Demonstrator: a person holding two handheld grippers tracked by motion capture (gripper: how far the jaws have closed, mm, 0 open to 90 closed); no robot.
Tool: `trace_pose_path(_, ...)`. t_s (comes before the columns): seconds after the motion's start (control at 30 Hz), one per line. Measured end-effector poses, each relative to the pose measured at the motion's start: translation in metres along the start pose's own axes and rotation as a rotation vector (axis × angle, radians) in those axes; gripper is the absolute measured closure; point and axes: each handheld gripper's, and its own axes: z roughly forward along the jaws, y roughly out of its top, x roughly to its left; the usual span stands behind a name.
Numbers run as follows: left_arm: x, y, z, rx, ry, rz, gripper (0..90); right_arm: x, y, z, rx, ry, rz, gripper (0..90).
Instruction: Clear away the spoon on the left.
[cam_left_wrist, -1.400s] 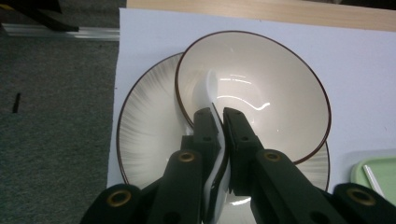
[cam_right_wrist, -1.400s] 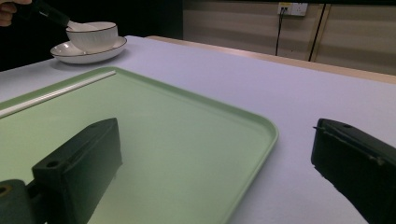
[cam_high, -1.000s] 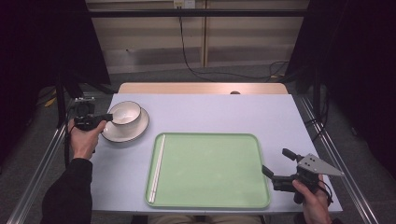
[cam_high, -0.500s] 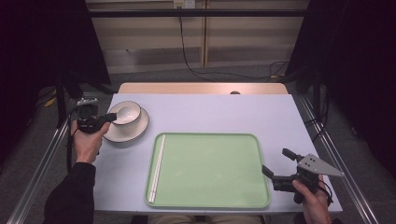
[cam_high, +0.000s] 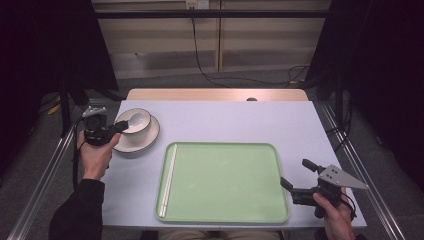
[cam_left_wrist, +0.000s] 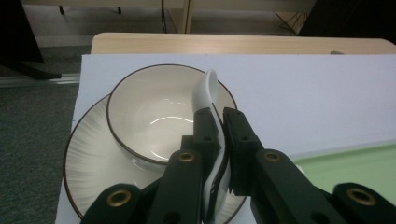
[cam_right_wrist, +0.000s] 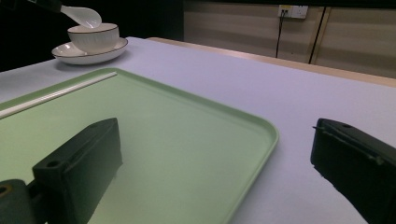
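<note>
Leftmost, at the table's near-left edge: left gripper (cam_high: 120, 125), jaws pinched tight on the handle of a glossy white ceramic soup spoon (cam_left_wrist: 205, 93), spoon's bowl end poised over the inside of a cream ceramic bowl with a thin brown rim (cam_left_wrist: 154, 116), apparently just clear of it, though contact with the rim hard to rule out. Bowl seated on a ribbed white saucer with a brown edge (cam_left_wrist: 88, 158), both on the pale lilac table covering (cam_high: 225, 120). Step in hand, by the look of it: moving the spoon at the bowl, either lifting it out or setting it in; direction not readable from a single moment. Next move likely calling for a steady grip on the slippery, narrow handle and a clean rise or descent without knocking the bowl off centre on its saucer. Further right, a light green rectangular plastic tray (cam_high: 270, 150), bare except for a pair of pale white chopsticks (cam_high: 168, 180) lying along its left edge. Far right, near the tray's lower corner: right gripper (cam_high: 296, 176), jaws spread wide, holding nothing, idle above the table. Count: one spoon, one bowl, one saucer, one tray, one pair of chopsticks, two grippers.
</note>
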Motion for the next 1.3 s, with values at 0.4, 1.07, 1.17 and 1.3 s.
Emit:
trace_pose_path(0.4,-0.025,-0.006,0.000,-0.002,-0.057,0.030,84.9,0.000,0.000,0.000,0.000,0.000,-0.001,2.0)
trace_pose_path(1.07,-0.063,-0.023,-0.001,0.015,-0.146,0.067,84.8,0.001,0.000,0.000,-0.001,0.003,-0.006,2.0)
trace_pose_path(1.17,-0.070,-0.026,-0.002,0.015,-0.164,0.066,84.8,0.001,0.000,0.000,-0.001,0.003,-0.008,2.0)
trace_pose_path(1.3,-0.077,-0.029,0.000,0.031,-0.191,0.080,84.8,0.001,0.000,0.000,-0.001,-0.002,-0.005,2.0)
